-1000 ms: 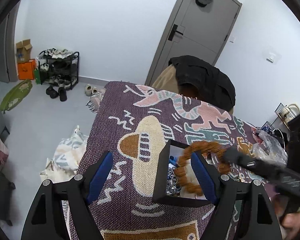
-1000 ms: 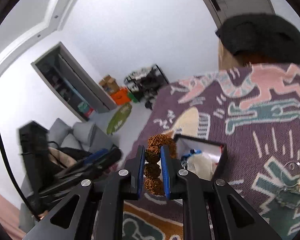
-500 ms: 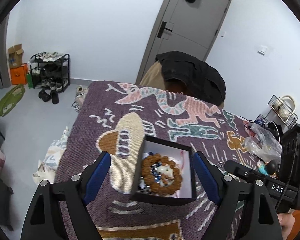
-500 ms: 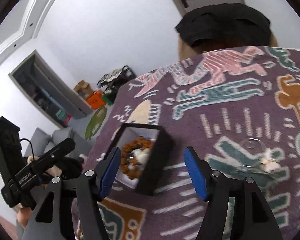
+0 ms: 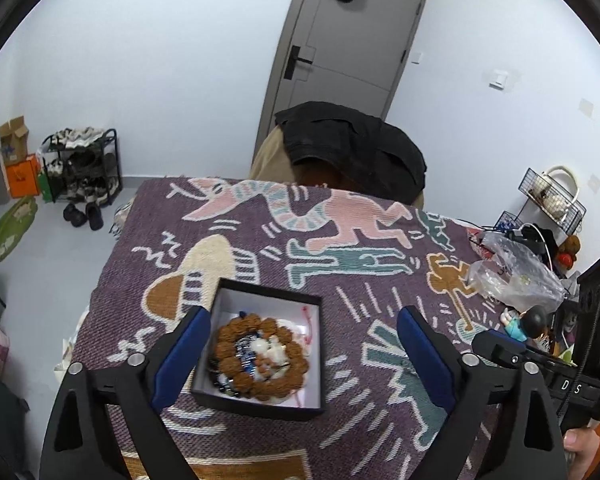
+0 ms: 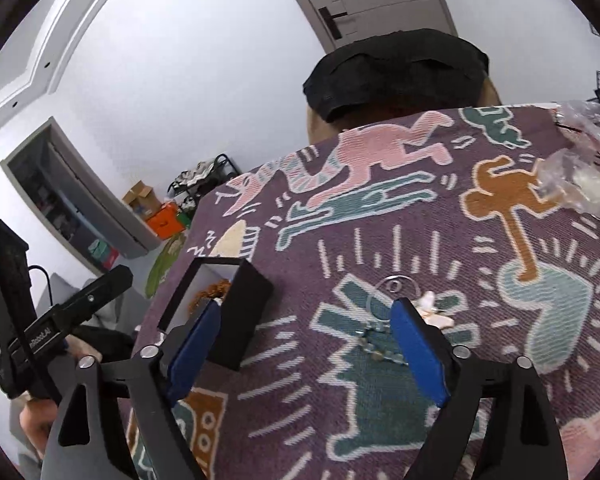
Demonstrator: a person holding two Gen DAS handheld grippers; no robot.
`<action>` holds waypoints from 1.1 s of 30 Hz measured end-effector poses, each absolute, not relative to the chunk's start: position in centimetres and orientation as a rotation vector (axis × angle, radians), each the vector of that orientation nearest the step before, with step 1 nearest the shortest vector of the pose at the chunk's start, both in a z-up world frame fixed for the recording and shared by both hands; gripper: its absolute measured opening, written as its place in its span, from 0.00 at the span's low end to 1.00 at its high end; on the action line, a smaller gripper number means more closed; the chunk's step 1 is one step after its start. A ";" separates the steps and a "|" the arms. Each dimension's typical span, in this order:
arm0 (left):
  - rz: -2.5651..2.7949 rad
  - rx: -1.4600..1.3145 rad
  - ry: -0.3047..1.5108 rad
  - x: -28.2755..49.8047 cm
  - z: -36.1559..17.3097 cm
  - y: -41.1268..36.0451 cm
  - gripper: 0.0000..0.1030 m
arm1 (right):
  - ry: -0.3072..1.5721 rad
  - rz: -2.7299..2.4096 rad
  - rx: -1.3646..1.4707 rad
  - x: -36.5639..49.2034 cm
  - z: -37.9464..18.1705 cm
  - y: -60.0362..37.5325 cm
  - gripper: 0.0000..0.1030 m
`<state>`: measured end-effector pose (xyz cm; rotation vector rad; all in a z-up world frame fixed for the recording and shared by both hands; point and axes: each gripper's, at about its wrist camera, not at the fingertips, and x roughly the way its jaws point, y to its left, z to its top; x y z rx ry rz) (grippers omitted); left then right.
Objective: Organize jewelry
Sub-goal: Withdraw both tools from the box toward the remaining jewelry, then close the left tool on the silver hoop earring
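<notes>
Your right gripper (image 6: 304,352), clamped on the brown bead bracelet (image 5: 258,354) a second ago, now gapes empty; the bracelet lies coiled in the black box (image 5: 260,406). Your left gripper (image 5: 304,354) gapes too.

1. My left gripper (image 5: 300,354) hangs with its jaws spread wide, nothing between the blue pads (image 5: 182,354).
2. It points forward and down, toward the near left part of the table.
3. My right gripper (image 6: 306,354) is parted just as wide, its blue pads (image 6: 418,354) gripping nothing.
4. It tilts down over the near middle of the table.
5. From the right wrist, my left hand (image 6: 36,424) shows at the lower left, wrapped around its handle.
6. From the left wrist, a bit of my right hand (image 5: 580,446) shows at the lower right.
</notes>
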<state>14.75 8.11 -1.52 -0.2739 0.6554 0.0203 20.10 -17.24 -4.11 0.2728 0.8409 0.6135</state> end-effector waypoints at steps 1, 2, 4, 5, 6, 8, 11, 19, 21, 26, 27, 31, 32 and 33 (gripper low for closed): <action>0.015 -0.265 0.653 14.8 -1.4 7.6 0.94 | 0.842 0.601 0.280 20.1 -4.1 -17.7 0.93; 0.010 -0.259 0.652 14.9 -1.3 7.2 0.94 | 0.842 0.590 0.282 20.1 -4.2 -18.1 0.94; -0.006 -0.251 0.653 15.1 -1.1 6.4 0.94 | 0.842 0.575 0.281 20.1 -4.3 -18.7 0.95; -0.014 -0.247 0.654 15.1 -1.1 6.0 0.94 | 0.845 0.569 0.282 20.1 -4.3 -19.1 0.95; -0.020 -0.243 0.655 15.2 -1.0 5.7 0.95 | 0.849 0.560 0.284 20.1 -4.4 -19.5 0.96; -0.030 -0.228 0.660 15.4 -1.0 4.8 0.95 | 0.856 0.543 0.288 20.1 -4.6 -20.2 0.96; -0.057 -0.226 0.678 15.9 -1.2 3.7 0.95 | 0.862 0.528 0.294 20.0 -4.9 -21.2 0.96; -0.105 -0.204 0.719 17.2 -2.0 0.7 0.95 | 0.847 0.490 0.328 19.7 -5.8 -24.4 0.96; -0.120 -0.197 0.726 17.5 -2.2 -0.1 0.95 | 0.848 0.469 0.326 19.8 -6.2 -25.1 0.96; -0.154 -0.165 0.761 18.8 -3.4 -2.0 0.88 | 0.853 0.445 0.343 20.3 -7.5 -26.4 0.95; -0.161 -0.162 0.771 19.0 -3.6 -2.2 0.84 | 0.856 0.442 0.347 20.5 -7.8 -26.7 0.92; -0.189 -0.159 0.829 20.2 -5.1 -3.4 0.69 | 0.881 0.443 0.378 20.9 -8.9 -27.5 0.75; -0.197 -0.164 0.845 20.7 -5.6 -3.7 0.65 | 0.883 0.441 0.383 21.0 -9.1 -27.6 0.74; -0.203 -0.165 0.856 20.9 -6.0 -3.9 0.63 | 0.884 0.437 0.388 21.0 -9.3 -27.8 0.73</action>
